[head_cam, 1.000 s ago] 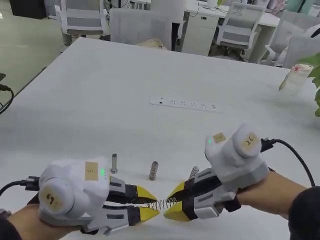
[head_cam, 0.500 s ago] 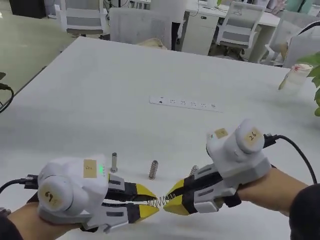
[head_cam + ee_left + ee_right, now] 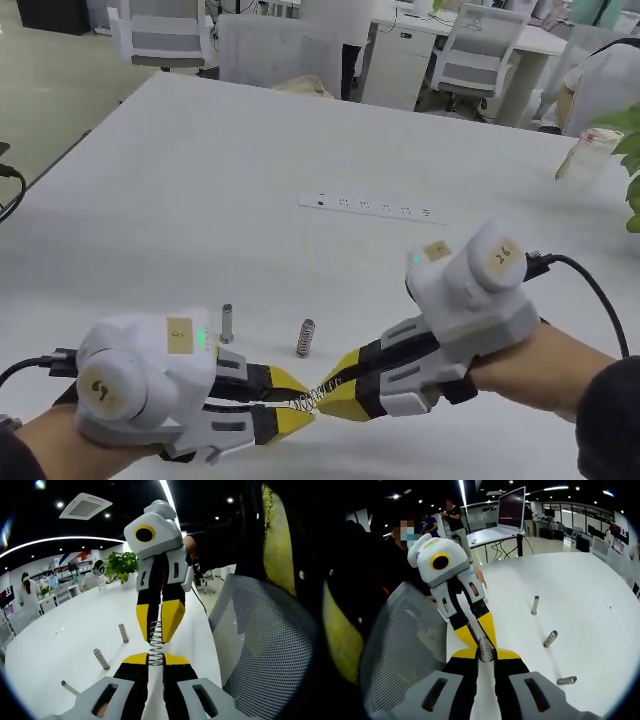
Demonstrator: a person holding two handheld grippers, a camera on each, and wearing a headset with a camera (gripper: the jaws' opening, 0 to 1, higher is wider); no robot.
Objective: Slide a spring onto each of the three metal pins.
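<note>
Metal spring (image 3: 316,393) clamped at its ends by left gripper (image 3: 300,403) and right gripper (image 3: 335,393); probably the last pin's step. Next: thread it onto bare pin (image 3: 227,323), far left.

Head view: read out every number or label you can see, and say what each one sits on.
"26": round sticker on the right gripper.
"69", probably, as it sits tilted: round label on the left gripper.
Left rectangular tag and right rectangular tag: too small to read.
Cup label: blurred.
</note>
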